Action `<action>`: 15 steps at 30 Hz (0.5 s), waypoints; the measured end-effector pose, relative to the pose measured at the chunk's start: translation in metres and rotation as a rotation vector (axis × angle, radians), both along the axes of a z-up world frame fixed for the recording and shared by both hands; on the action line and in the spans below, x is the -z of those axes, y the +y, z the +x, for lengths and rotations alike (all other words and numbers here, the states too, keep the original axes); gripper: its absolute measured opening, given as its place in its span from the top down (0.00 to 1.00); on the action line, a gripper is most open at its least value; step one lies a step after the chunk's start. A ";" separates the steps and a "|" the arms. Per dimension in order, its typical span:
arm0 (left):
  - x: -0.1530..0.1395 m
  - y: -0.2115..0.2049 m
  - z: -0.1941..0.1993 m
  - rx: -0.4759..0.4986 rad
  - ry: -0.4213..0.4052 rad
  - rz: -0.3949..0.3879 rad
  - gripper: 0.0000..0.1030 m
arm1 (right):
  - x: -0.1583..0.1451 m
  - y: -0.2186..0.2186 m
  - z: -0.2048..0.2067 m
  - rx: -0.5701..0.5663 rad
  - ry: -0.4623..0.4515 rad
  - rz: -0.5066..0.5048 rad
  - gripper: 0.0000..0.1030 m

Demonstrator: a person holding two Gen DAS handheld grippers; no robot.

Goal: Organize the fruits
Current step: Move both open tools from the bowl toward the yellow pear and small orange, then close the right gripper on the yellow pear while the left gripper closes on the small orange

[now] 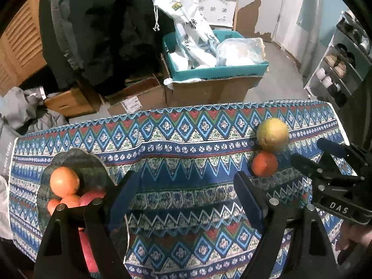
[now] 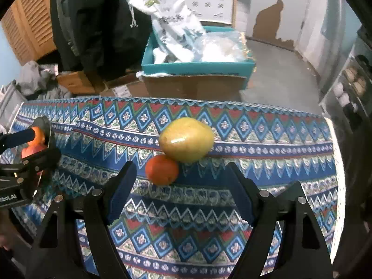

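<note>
- Left gripper: jaws spread apart, nothing between them, above the patterned tablecloth.
- Dark plate: beside its left finger; holds an orange and other orange and red fruit.
- Right gripper: jaws apart, empty.
- Tangerine: just ahead, between the fingertips.
- Yellow-green mango: directly behind, touching the tangerine.
</note>
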State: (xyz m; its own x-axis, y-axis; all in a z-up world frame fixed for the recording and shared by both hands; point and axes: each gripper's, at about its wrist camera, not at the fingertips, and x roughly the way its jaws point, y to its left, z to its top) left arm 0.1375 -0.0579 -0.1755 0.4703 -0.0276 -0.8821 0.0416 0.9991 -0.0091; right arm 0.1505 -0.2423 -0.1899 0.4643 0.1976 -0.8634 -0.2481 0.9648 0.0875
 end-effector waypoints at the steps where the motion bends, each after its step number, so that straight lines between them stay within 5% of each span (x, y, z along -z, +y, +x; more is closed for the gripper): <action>1: 0.003 0.000 0.004 -0.001 0.007 -0.002 0.17 | 0.003 0.001 0.004 -0.002 0.008 -0.006 0.23; 15: 0.032 0.003 0.052 -0.032 0.048 -0.039 0.17 | 0.048 0.014 0.049 -0.053 0.064 -0.072 0.23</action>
State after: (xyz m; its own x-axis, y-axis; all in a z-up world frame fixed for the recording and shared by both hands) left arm 0.1898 -0.0554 -0.2071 0.4291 -0.0482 -0.9020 0.0085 0.9987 -0.0493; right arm 0.1991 -0.2284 -0.2380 0.3985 0.1566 -0.9037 -0.2947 0.9549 0.0355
